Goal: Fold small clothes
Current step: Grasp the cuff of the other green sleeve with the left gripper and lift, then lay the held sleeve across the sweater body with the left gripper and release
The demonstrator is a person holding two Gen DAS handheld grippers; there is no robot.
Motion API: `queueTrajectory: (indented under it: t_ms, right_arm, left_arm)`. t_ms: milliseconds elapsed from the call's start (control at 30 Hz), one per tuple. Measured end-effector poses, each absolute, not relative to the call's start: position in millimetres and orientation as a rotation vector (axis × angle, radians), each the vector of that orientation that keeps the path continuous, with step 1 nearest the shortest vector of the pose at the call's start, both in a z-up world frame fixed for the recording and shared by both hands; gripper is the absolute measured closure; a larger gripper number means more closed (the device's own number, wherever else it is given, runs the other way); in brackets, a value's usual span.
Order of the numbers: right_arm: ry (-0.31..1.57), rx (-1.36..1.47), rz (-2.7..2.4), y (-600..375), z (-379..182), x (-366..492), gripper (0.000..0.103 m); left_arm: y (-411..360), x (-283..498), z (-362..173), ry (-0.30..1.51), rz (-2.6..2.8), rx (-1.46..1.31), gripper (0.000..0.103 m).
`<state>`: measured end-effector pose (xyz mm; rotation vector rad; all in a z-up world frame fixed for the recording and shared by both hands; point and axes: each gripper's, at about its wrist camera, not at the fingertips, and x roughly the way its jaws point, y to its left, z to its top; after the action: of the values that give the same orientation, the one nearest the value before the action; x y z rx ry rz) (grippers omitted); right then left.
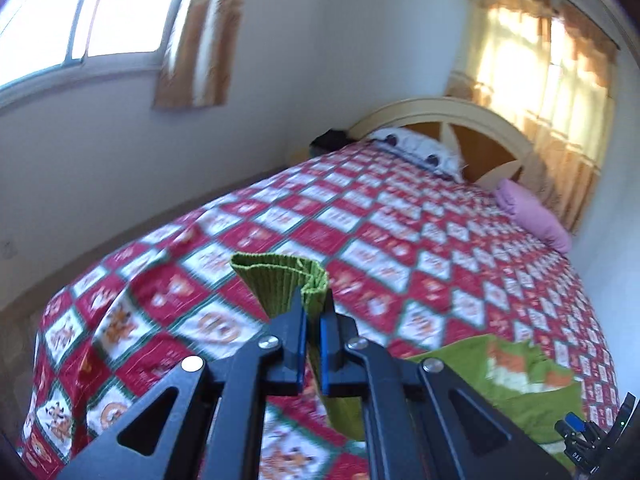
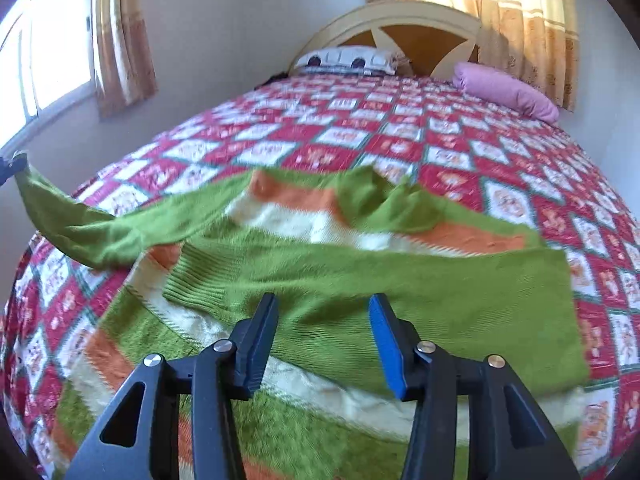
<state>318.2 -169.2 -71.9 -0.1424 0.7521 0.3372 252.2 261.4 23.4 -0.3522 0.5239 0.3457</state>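
Sleeve-fold step. Green striped sweater (image 2: 360,280) lies spread on the quilted bed (image 2: 440,136). Left gripper (image 1: 313,300) pinches the ribbed sleeve cuff (image 1: 280,280), lifted clear of the quilt. Right gripper (image 2: 324,312) hovers over the body, fingers spread, empty. Next, probably: carry cuff across the body, lay flat.

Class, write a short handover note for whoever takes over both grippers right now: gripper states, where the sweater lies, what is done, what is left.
Left gripper: shut on the ribbed cuff of the left sleeve, lifted off the bedspread.
Right gripper: open, above the sweater, holding nothing.
Done: right sleeve lies folded across the body.
Left: lay the left sleeve across, then fold the body.
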Motion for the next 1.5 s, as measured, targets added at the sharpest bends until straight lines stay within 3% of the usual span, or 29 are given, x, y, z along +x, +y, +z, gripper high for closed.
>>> queueTrajectory:
  t_ms: [633,900,1167,1400,1500]
  right_arm:
    - [0.649,-0.036,0.322,-255.3,-16.1,252.5,0.050]
    - [0.648,0.001,0.323,-280.6,-14.2,229.1,0.047]
    - [0.663,0.034,0.318,-302.5,-26.4,214.3,0.046]
    - [0.702,0.051,0.291,-320.9,-42.9,199.6,0.046]
    - [0.718,0.057,0.280,-325.7,-54.0,195.4,0.046]
  left_arm:
    - [125.0,287.5,108.3,0.408,0.072,-0.257,0.098]
    - [53.4,307.1,114.1,0.409,-0.052,-0.216,0.098]
    - [-43.7,327.1,86.4,0.453,-0.175,-0.123,0.098]
    - [-128.8,346.3,9.2,0.582,-0.225,-0.030,0.097]
    - [-155.4,347.5,-18.0,0.648,-0.218,0.019,0.088]
